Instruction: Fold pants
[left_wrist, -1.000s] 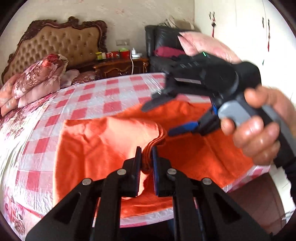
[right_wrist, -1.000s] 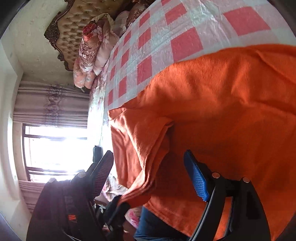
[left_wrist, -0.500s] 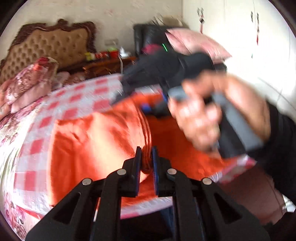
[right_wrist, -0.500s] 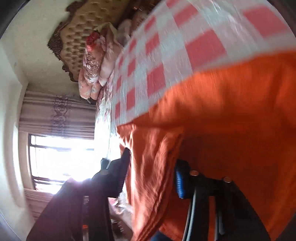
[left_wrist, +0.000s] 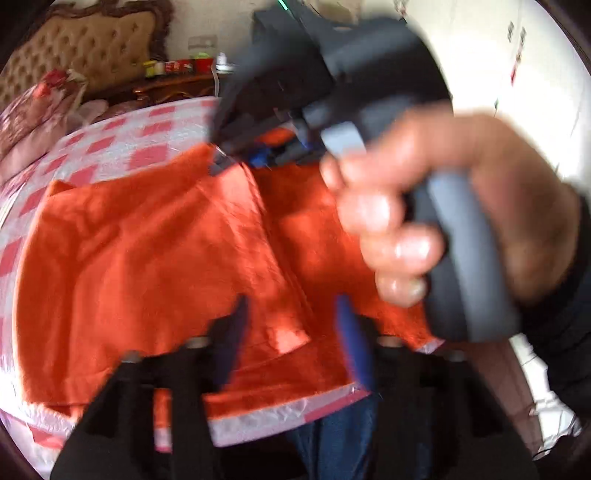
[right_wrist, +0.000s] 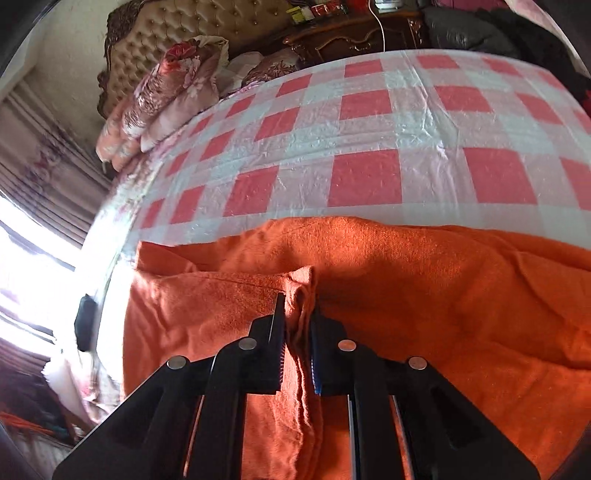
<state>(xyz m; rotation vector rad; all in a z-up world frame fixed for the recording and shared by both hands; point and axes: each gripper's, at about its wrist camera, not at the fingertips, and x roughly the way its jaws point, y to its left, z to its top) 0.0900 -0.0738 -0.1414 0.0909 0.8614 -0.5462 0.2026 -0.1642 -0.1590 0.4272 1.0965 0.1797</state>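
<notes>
Orange pants lie on the checked bedsheet, part folded, one flap laid over. Right gripper clenched on a bunched fold edge; left gripper released over the near hem. More folds left.

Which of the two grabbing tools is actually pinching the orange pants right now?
The right tool: its fingers are shut on a bunched fold of the orange pants. The left tool is spread open, gripping nothing.
</notes>
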